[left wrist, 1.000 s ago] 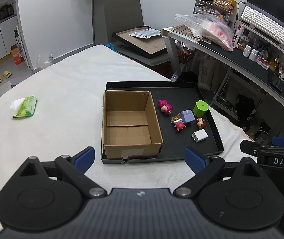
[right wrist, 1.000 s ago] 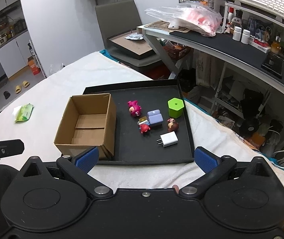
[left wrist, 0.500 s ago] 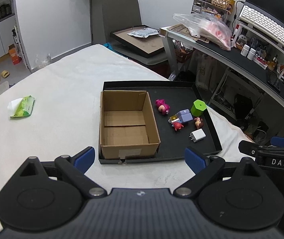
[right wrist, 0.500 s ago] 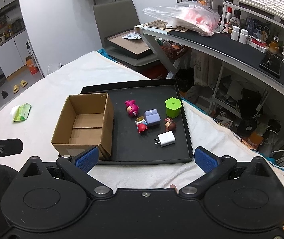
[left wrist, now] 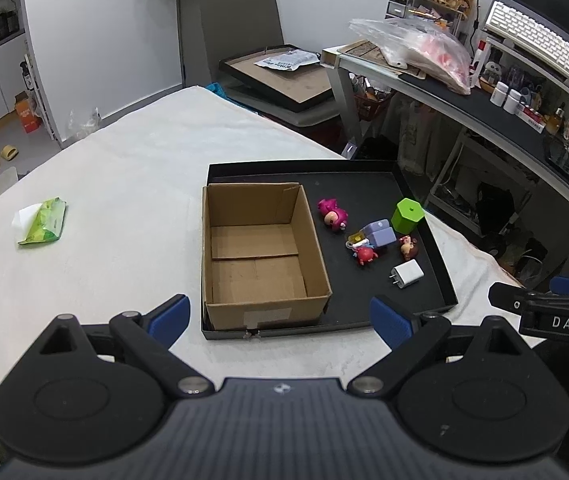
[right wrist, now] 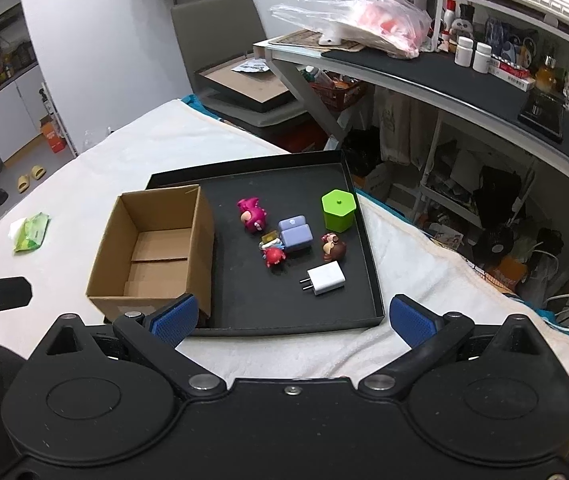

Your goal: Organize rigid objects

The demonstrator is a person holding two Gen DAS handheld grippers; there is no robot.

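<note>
A black tray (left wrist: 436,256) (right wrist: 372,264) lies on the white cloth. In its left half stands an open, empty cardboard box (left wrist: 260,248) (right wrist: 152,248). To the right of the box lie a pink figure (right wrist: 251,214), a lilac block (right wrist: 295,234), a green hexagonal box (right wrist: 338,210), a small red figure (right wrist: 273,255), a brown figure (right wrist: 333,247) and a white charger (right wrist: 324,278). My left gripper (left wrist: 280,318) is open in front of the box. My right gripper (right wrist: 292,316) is open at the tray's near edge. Neither holds anything.
A green wipes pack (left wrist: 42,226) lies on the cloth at the left. Behind the table stands a grey chair (left wrist: 240,20) with a flat framed tray. A cluttered desk (right wrist: 444,72) with a plastic bag, bottles and a keyboard runs along the right.
Both grippers have shifted slightly; the tray and box sit a little lower and larger in both views. Nothing was picked up, and both stay open.
</note>
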